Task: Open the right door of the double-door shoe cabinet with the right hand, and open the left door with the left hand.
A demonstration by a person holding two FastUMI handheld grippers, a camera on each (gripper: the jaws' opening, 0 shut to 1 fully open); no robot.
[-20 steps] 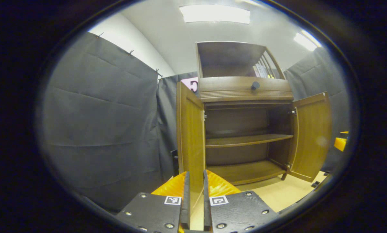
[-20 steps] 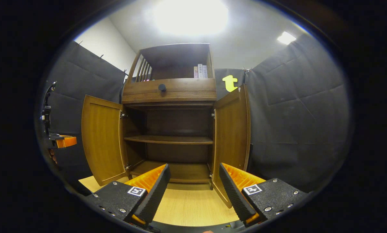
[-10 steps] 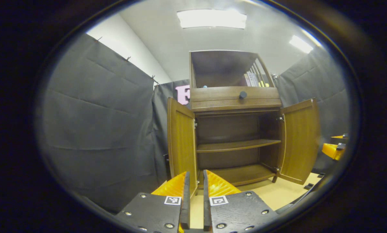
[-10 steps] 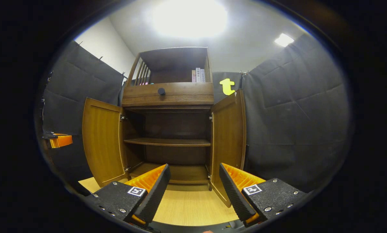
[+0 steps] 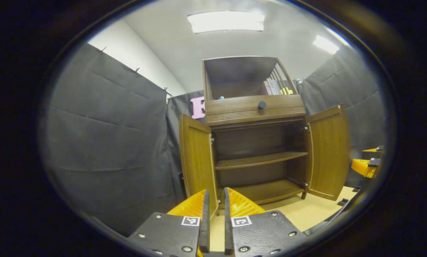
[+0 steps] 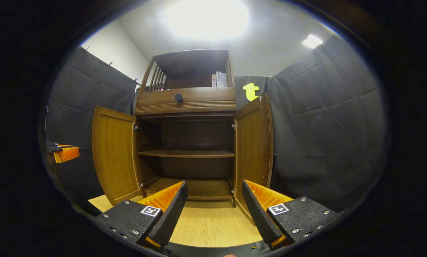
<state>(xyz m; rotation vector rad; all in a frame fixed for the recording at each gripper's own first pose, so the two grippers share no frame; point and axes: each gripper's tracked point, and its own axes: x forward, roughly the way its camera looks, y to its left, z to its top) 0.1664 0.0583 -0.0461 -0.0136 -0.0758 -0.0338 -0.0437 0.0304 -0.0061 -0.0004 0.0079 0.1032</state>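
Observation:
The brown wooden shoe cabinet stands ahead with both doors swung open. In the left gripper view its left door is just beyond my left gripper, whose fingers are shut to a narrow slit with nothing between them. The right door hangs open farther right, and the right gripper shows at that edge. In the right gripper view the left door and right door flank the bare inner shelf. My right gripper is open and empty, a little short of the right door.
A drawer with a dark knob sits above the doors, and books stand in the top compartment. The cabinet rests on a light wooden floor. Black cloth walls close in on both sides.
My left gripper has drawn back from the left door, whose lower edge no longer sits between its fingers. The cabinet looks slightly farther off. The right gripper has barely moved.

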